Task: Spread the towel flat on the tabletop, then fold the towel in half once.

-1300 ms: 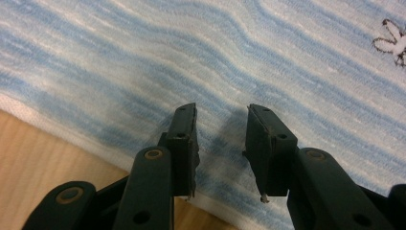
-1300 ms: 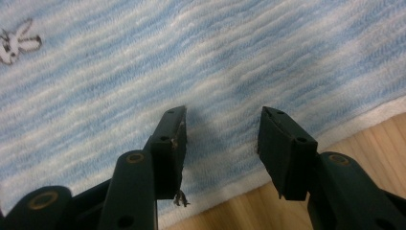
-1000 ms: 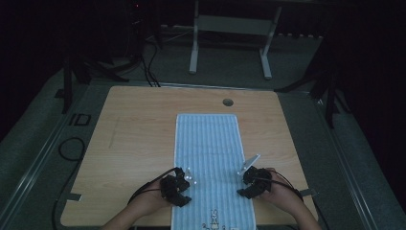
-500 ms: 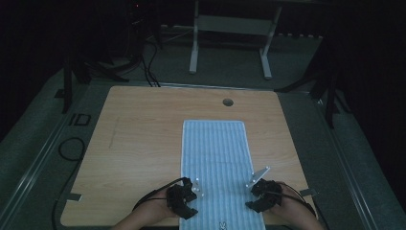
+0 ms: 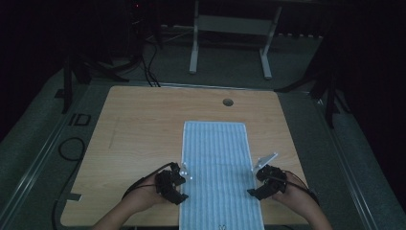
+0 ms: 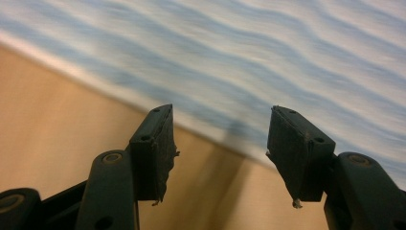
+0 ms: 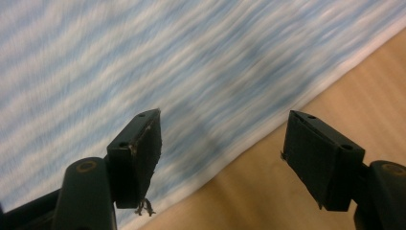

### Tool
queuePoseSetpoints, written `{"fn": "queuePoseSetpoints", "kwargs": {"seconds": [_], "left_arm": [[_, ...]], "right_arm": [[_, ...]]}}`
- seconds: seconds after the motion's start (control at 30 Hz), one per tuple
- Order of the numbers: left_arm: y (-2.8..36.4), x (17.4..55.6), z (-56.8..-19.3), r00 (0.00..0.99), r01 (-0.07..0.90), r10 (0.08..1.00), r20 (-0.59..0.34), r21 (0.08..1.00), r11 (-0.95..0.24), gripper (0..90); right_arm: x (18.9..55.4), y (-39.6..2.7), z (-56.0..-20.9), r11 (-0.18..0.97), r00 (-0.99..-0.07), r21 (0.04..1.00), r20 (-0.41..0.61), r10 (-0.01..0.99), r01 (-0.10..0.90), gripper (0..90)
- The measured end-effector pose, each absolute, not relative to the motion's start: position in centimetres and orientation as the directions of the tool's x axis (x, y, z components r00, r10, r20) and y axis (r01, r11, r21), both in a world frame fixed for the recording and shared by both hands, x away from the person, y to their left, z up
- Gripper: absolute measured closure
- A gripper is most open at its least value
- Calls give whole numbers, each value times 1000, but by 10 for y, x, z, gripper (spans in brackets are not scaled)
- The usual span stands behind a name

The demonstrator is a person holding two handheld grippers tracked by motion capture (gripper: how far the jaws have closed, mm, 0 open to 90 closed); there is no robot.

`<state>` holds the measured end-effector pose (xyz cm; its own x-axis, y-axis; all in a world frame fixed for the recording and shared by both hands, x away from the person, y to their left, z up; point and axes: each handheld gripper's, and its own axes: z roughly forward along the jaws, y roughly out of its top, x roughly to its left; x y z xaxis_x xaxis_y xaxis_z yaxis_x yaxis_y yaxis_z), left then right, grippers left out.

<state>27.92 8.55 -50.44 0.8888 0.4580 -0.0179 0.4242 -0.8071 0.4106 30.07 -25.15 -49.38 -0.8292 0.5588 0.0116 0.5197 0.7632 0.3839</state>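
Blue-and-white striped cloth (image 5: 218, 175) lies flat on the wooden table (image 5: 134, 124), long side running away from the person, near end reaching the table's front edge, far end short of the round hole (image 5: 228, 102). Left gripper (image 5: 184, 173) sits at the cloth's left edge, right gripper (image 5: 261, 168) at its right edge, both near the front end, hands (image 5: 143, 196) coming in low from the bottom with jaws angled inward over the cloth. In the left gripper view the jaws (image 6: 220, 139) stand apart over the cloth's edge, nothing between them; same in the right gripper view (image 7: 222, 148), wider gap, hem and bare wood below. Both released, jaws have just been opening. Compared with a second ago the cloth has slid toward the person and slightly right, and both hands sit farther apart and a bit higher. Open wood to the left of the cloth is wide; right strip is narrow; far half of the table bare.
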Motion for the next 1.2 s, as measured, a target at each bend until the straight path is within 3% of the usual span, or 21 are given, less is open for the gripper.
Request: {"fn": "queuePoseSetpoints", "kwargs": {"seconds": [0.23,0.4,0.5,0.6,0.9,1.07,1.2], "left_arm": [[92,311,-503,858,469,513,3,399,-788,415],[88,335,-505,843,494,538,7,384,-780,415],[85,347,-507,842,491,538,32,367,-790,416],[82,358,-507,841,489,539,40,367,-791,416],[70,381,-517,843,491,536,45,344,-801,426],[64,387,-522,850,485,525,50,318,-815,427],[59,390,-523,849,489,527,41,314,-814,437]], "right_arm": [[332,-248,-483,719,-810,447,21,586,532,246],[360,-237,-488,763,-827,389,-6,563,517,341],[375,-227,-493,827,-865,354,-88,493,436,438],[392,-223,-494,836,-872,333,-76,484,436,520],[428,-229,-506,833,-862,290,-51,505,471,506],[435,-227,-512,858,-869,211,-69,491,468,483],[436,-220,-517,890,-896,142,-37,442,433,522]]}}
